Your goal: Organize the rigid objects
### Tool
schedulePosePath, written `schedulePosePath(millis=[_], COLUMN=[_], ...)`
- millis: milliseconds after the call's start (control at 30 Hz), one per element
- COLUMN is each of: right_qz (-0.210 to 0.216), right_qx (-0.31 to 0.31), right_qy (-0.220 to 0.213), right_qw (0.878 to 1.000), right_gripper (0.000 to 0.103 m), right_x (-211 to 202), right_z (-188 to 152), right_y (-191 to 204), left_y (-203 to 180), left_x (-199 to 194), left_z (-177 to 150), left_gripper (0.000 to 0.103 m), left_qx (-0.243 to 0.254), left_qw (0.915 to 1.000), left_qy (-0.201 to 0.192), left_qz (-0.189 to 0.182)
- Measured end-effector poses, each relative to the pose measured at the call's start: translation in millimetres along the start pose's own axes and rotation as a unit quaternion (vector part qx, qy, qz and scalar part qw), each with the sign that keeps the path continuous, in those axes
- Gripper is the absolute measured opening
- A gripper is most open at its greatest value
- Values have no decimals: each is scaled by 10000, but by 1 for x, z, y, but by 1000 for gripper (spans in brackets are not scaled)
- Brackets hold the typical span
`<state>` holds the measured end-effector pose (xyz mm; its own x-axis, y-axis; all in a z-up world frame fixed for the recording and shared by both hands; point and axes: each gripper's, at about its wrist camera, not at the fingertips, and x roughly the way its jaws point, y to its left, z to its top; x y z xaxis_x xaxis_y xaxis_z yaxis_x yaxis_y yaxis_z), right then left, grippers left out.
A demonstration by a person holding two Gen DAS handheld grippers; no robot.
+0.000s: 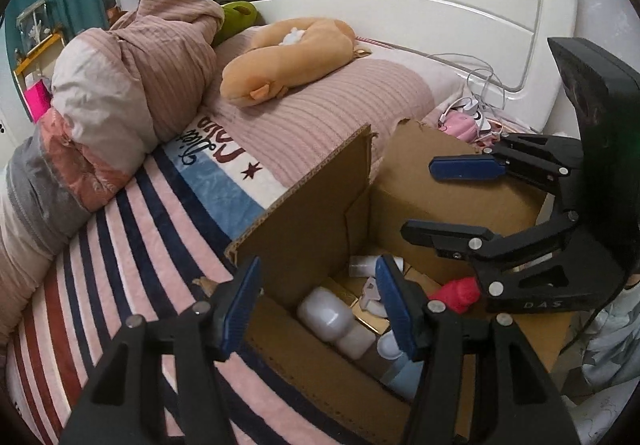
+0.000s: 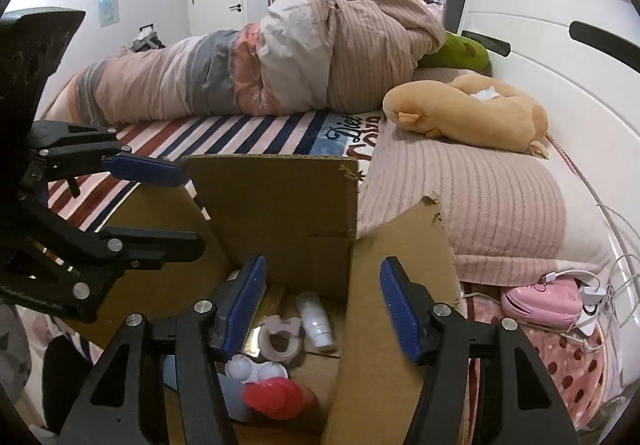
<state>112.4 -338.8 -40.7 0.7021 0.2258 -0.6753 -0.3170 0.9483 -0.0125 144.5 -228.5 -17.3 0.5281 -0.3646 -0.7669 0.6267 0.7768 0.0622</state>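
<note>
An open cardboard box sits on the bed with its flaps up. Inside lie a white rounded bottle, a small white bottle, a tape roll, a red ridged object and a light blue item. My left gripper is open and empty above the box's near side. My right gripper is open and empty above the box; it also shows in the left wrist view. The left gripper shows in the right wrist view.
A striped blanket covers the bed. A rolled quilt, an orange plush and a green plush lie near the white headboard. A pink case and white cables lie beside the box.
</note>
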Motion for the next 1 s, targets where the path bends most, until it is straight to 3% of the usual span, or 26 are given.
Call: schedulePosePath(millis=[333,467,633,767,1000], right_qz=[159,644,1074,1317,1484], right_qx=[-84,-283,-488,-514,-467], right_qy=[-39,-402,-1009,-1545,-1601], right_qw=[9998,9967,9879,9778,9748], right_gripper=[58,82,103,103,103], right_x=[-9,-29,-56,-73,-79], right_z=[5,10,13,10,8], right_y=[5,15,30,38,42], left_y=[11,20,32,42,54], left_x=[-49,-80,-117,-134,-147], left_z=[-6,-16,-41,-63,-94], left_gripper=[85,97,102,102,102], left_qx=[-405,-835,-1511,-2008,-2393], left_qw=[9970,9903,9726,9550,9374], left_qy=[-656,-1066,-1493,-1642,-1717], left_qz=[95,327,949,1439,1857])
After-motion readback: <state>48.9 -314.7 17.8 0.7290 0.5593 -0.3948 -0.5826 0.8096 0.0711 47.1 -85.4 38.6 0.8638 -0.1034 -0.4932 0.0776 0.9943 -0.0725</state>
